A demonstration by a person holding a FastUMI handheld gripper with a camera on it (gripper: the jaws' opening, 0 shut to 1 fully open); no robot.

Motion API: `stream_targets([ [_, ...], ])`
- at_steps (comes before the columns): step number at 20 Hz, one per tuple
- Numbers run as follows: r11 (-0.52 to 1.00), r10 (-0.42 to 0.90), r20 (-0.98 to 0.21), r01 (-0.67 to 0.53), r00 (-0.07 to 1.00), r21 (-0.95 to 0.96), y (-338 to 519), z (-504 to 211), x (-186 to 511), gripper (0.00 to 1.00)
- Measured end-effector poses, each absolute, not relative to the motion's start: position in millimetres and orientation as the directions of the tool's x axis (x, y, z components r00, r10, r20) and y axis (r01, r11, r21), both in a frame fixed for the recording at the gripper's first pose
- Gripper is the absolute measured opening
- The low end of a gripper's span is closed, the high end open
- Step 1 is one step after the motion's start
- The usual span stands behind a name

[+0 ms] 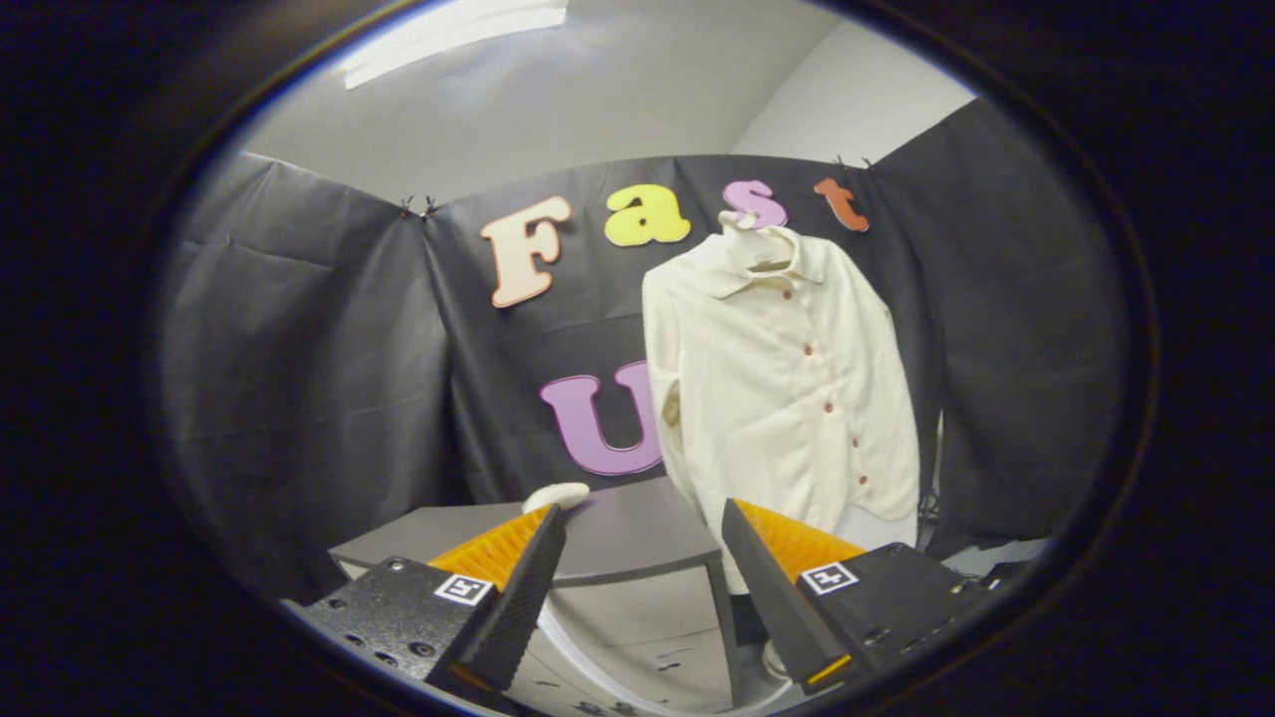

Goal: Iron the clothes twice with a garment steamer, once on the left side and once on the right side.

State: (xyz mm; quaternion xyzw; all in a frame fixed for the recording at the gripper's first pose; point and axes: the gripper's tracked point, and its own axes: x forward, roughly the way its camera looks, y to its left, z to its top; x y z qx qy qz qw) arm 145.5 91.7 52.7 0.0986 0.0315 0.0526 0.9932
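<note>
Hanging on a hanger against the black cloth wall — cream shirt [782,388], buttoned, beyond the fingers.
Gripper [642,553] fingers apart, clamped on nothing; grey table [637,543] just ahead between them and the shirt. A pale rounded thing [556,495] — can't tell what — sits on the table by the left finger's tip. White wall and ceiling above the cloth.
</note>
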Motion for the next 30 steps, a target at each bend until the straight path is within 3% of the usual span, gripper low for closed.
stream_targets([
  [10,0.956,0.283,-0.168,-0.263,0.944,0.128,177.2,46.5,244.2,0.96],
  [17,0.973,0.229,-0.324,-0.22,0.918,0.065,201.2,8.4,301.4,0.96],
  [20,0.94,0.339,-0.379,-0.29,0.861,0.183,240.9,-9.8,314.0,0.97],
  [30,0.956,0.289,-0.568,-0.267,0.771,0.124,251.2,-65.6,342.1,0.98],
])
